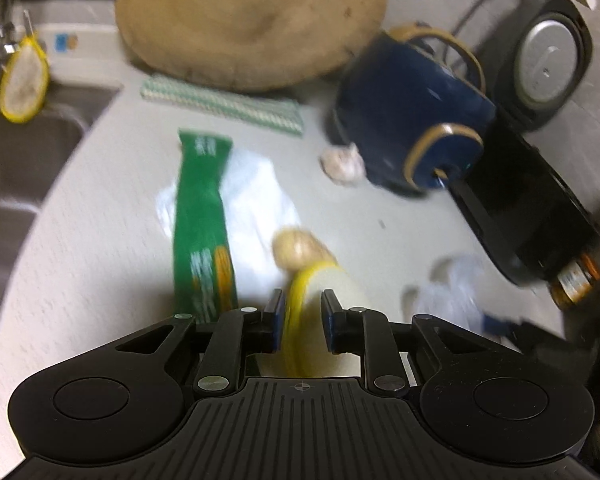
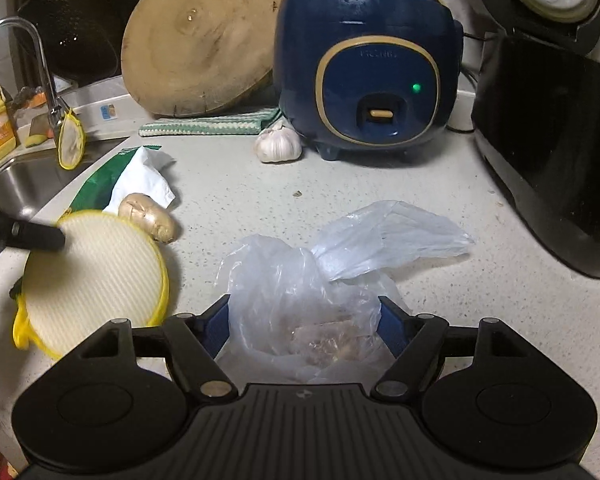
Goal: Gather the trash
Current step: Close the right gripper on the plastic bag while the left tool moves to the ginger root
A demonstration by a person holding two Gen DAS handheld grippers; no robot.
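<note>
My left gripper (image 1: 303, 320) is shut on a round white scrubbing pad with a yellow rim (image 1: 296, 304), held on edge; one of its fingers (image 2: 36, 235) crosses the pad (image 2: 96, 276) in the right wrist view. A ginger root (image 1: 296, 250) lies just beyond it, with a green wrapper (image 1: 202, 216) and a white tissue (image 1: 260, 200) behind. My right gripper (image 2: 305, 320) stands open wide, with a crumpled clear plastic bag (image 2: 300, 280) holding scraps between its fingers on the speckled counter.
A blue rice cooker (image 2: 364, 68) stands at the back with a garlic bulb (image 2: 278, 142) beside it. A round wooden board (image 2: 196, 48) leans over a striped cloth (image 2: 204, 125). A black appliance (image 2: 548, 140) stands on the right. The sink (image 2: 20, 184) is on the left, with another pad (image 2: 71, 144) hung on the tap.
</note>
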